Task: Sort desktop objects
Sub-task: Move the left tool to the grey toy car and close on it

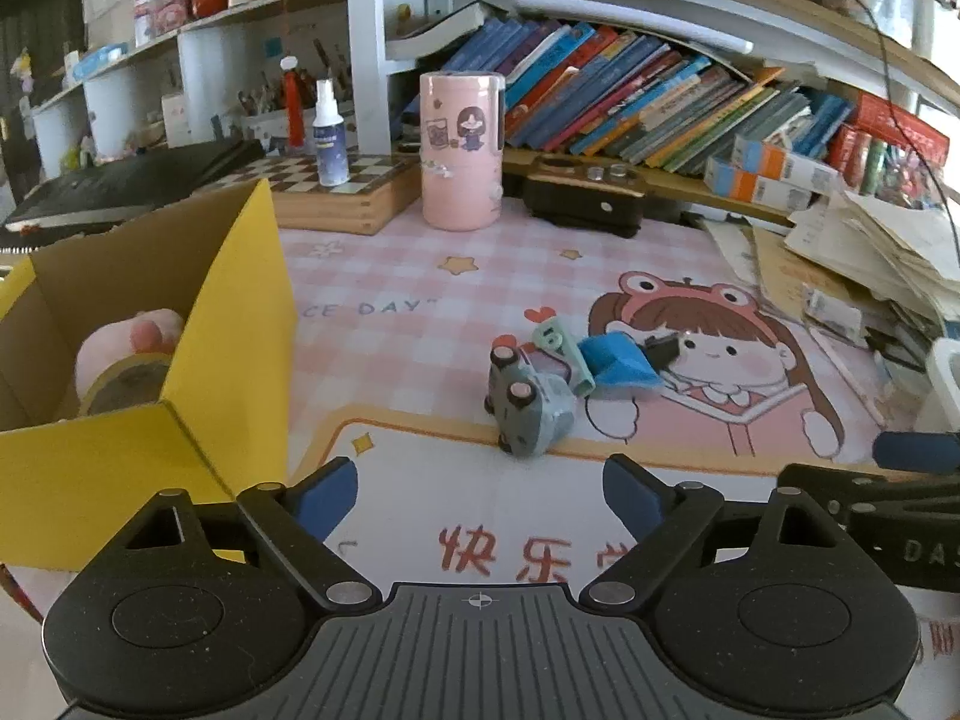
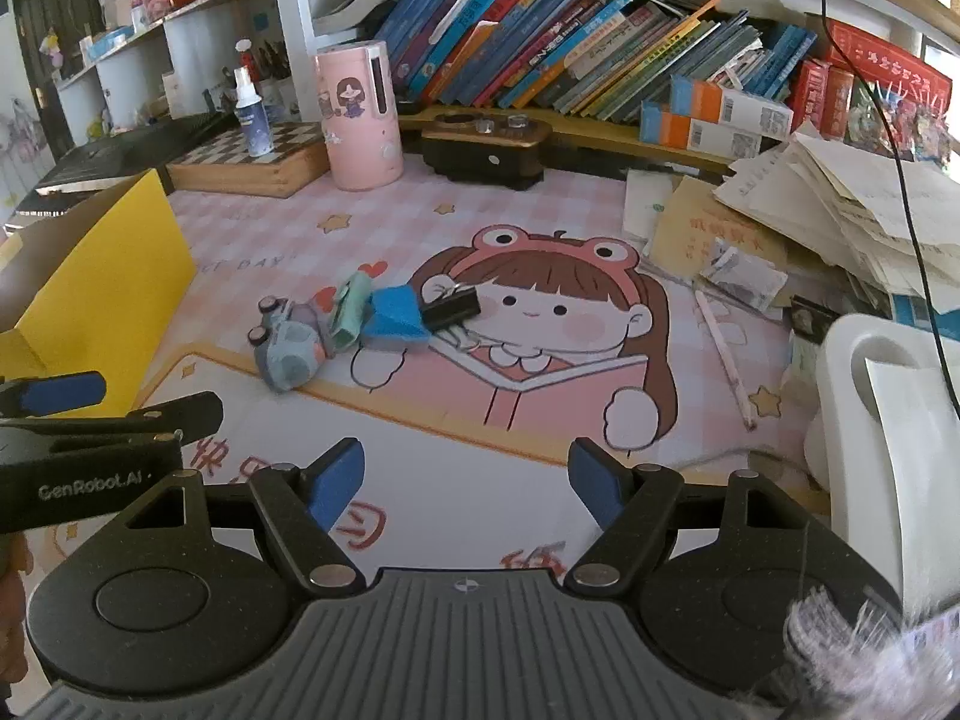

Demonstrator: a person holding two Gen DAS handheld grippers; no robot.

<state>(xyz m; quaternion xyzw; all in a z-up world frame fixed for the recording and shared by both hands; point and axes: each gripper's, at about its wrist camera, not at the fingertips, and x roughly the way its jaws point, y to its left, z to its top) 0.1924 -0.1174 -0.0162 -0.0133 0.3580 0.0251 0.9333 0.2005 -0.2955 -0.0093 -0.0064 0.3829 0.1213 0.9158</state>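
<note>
A small pile lies mid-mat: a grey-blue toy car (image 1: 531, 405) (image 2: 287, 348) tipped on its side, a mint green tag (image 1: 564, 354) (image 2: 351, 309), a blue wedge-shaped block (image 1: 621, 363) (image 2: 396, 315) and a black binder clip (image 1: 660, 351) (image 2: 451, 305). My left gripper (image 1: 480, 495) is open and empty, a short way in front of the car. My right gripper (image 2: 465, 477) is open and empty too, nearer the desk's front. The yellow cardboard box (image 1: 234, 324) (image 2: 114, 276) at the left holds a pink plush toy (image 1: 135, 336) and a tape roll (image 1: 123, 387).
A pink canister (image 1: 461, 150), a chessboard box (image 1: 336, 192) with a spray bottle (image 1: 330, 132), and a black device (image 1: 585, 195) stand at the back under leaning books. Loose papers (image 2: 840, 210), a pencil (image 2: 723, 354) and a white appliance (image 2: 888, 420) crowd the right.
</note>
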